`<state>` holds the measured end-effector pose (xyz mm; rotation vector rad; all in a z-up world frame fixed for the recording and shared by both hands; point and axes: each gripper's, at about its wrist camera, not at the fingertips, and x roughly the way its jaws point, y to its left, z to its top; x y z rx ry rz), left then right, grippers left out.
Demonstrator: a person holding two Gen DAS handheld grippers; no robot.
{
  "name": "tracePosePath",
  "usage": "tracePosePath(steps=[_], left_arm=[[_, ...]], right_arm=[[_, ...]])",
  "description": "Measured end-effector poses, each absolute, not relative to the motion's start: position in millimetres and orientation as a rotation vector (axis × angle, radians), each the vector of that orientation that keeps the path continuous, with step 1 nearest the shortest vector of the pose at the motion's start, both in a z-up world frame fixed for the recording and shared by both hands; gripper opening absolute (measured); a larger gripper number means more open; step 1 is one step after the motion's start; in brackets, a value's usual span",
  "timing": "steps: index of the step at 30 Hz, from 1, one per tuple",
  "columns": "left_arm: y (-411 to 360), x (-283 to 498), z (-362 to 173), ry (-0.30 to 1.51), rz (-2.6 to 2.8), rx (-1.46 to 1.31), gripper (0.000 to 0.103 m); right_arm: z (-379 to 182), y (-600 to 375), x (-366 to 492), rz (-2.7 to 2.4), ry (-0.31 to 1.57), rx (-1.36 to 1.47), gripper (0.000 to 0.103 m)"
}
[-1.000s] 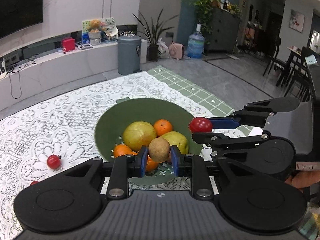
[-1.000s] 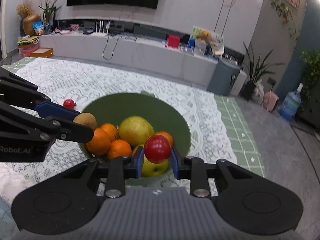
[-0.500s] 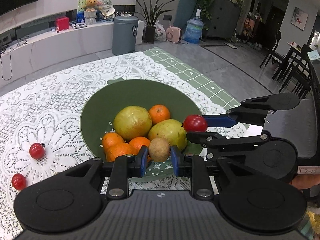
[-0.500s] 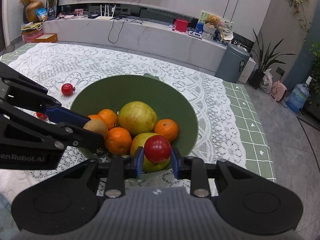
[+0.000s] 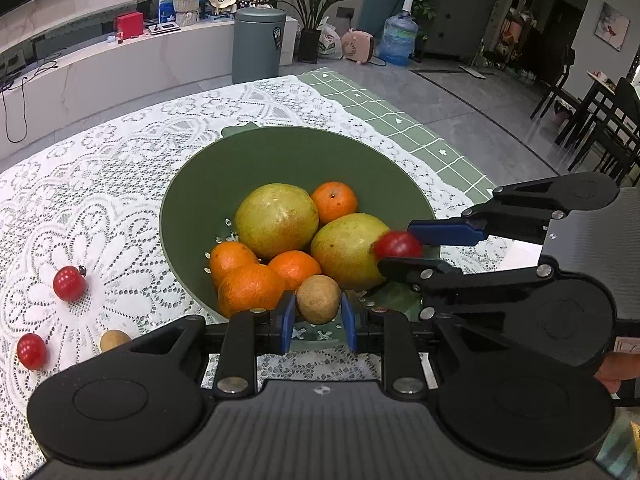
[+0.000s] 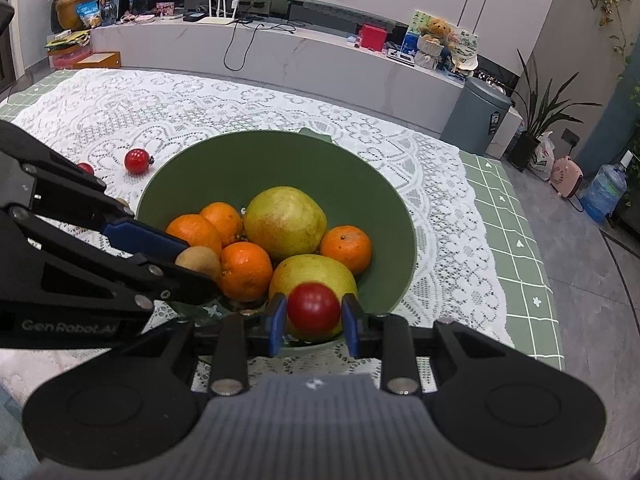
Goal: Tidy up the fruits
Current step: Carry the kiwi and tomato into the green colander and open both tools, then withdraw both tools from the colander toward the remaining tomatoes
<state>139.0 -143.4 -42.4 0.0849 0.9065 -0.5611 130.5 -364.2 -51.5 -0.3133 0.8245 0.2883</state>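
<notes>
Left claw [image 5: 318, 316], clamped on a brown fruit [image 5: 318, 299], and right claw [image 6: 314, 322], clamped on a tomato [image 6: 314, 306], have sunk toward the bowl [image 5: 280, 152], release likely next.

I see the table [image 5: 400, 120] under a white lace cloth [image 5: 120, 168] over a green checked one. The green bowl [image 5: 304, 152] sits near its right edge. Left of it lie two red tomatoes [image 5: 69, 283] and a small brown fruit [image 5: 114, 340].
</notes>
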Motion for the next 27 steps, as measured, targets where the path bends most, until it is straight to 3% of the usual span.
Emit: tracePosePath(steps=[7,12,17,19,21,27], left_arm=[[-143,140,-41,0.909,-0.556,0.084,0.028],[-141,139,-39,0.901,-0.545,0.081,0.028],[-135,137,-32,0.872,-0.515,0.065,0.04],[-131,136,-27,0.85,-0.507,0.052,0.049],[-129,135,-22,0.833,-0.498,0.044,0.052],[-117,129,-6,0.777,-0.462,0.025,0.062]], right_arm=[[-51,-363,131,0.288,0.823,-0.322,0.026],[-49,-363,130,0.286,0.81,-0.327,0.037],[-45,-362,128,0.277,0.781,-0.335,0.044],[-42,-363,128,0.273,0.767,-0.328,0.05],[-38,-363,127,0.261,0.748,-0.318,0.067],[-28,-364,121,0.24,0.7,-0.259,0.079]])
